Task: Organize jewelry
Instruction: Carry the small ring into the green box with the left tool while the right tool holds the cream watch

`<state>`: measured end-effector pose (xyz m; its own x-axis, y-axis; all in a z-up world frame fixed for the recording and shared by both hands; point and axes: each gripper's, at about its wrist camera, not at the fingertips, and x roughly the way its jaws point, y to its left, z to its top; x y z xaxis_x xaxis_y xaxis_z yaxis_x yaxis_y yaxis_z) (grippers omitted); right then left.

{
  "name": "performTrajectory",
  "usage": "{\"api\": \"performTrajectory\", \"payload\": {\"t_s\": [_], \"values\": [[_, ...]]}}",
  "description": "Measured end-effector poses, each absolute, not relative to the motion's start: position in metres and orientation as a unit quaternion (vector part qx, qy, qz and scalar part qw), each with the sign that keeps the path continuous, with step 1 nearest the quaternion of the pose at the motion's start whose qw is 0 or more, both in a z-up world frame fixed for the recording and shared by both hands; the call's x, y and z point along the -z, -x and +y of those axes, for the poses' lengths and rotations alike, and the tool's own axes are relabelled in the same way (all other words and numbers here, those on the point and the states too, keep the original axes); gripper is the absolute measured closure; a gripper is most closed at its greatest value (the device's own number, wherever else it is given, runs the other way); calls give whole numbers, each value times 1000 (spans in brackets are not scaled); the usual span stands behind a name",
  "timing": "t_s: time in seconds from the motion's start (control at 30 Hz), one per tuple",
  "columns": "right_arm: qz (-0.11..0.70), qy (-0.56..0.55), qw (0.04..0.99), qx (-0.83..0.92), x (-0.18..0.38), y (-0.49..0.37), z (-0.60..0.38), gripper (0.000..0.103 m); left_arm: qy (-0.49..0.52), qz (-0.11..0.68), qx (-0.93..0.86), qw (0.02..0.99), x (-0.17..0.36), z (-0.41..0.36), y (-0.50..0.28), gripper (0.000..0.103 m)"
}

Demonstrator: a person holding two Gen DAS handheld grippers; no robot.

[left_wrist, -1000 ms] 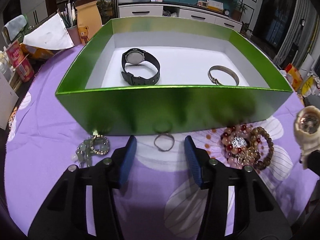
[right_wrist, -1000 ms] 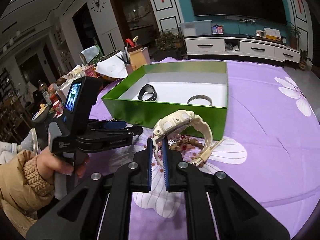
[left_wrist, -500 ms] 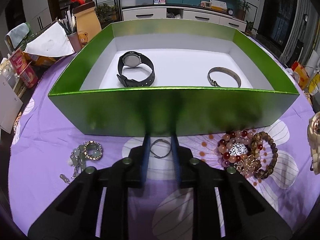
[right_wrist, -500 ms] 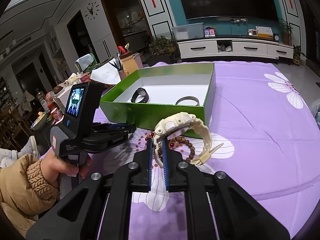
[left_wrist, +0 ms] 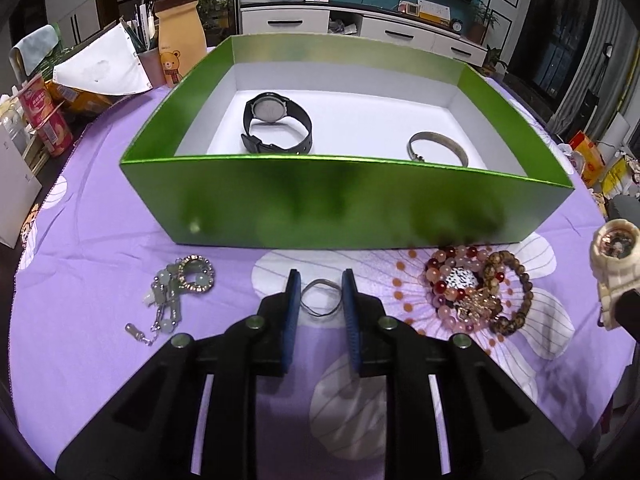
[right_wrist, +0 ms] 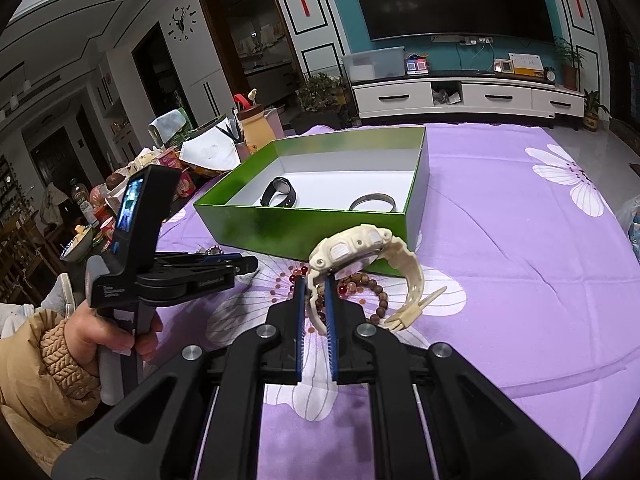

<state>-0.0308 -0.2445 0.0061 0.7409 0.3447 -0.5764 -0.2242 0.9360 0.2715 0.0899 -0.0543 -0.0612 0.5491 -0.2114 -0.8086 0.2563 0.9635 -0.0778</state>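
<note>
L tool (left_wrist: 321,297) just closed on ring (left_wrist: 321,299), R tool (right_wrist: 316,293) clamped on watch (right_wrist: 362,254): lift ring straight, w/o tilt, over box (left_wrist: 344,208) wall.

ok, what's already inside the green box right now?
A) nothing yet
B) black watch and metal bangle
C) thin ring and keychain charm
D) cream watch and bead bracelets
B: the black watch and the metal bangle lie on the white floor of the green box. The cream watch is pinched in the right tool, outside the box.
</note>
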Motion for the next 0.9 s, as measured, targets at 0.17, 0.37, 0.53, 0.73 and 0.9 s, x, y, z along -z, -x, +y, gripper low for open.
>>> {"api": "performTrajectory", "payload": {"t_s": [0.17,0.37,0.53,0.73,0.9], "values": [[323,-91,929,-153,-9,32,-245,94,-21,448,138,883,49,-51,-82,83],[319,-90,931,-154,-13,33,-244,94,-16,435,145,889,33,-45,-74,83],[316,-89,932,-153,-16,34,-242,94,-13,422,146,895,19,-40,-68,83],[311,-88,934,-152,-19,36,-241,94,-9,404,149,902,1,-37,-62,83],[306,-88,936,-151,-22,37,-241,94,-8,392,153,907,-12,-37,-58,82]]}}
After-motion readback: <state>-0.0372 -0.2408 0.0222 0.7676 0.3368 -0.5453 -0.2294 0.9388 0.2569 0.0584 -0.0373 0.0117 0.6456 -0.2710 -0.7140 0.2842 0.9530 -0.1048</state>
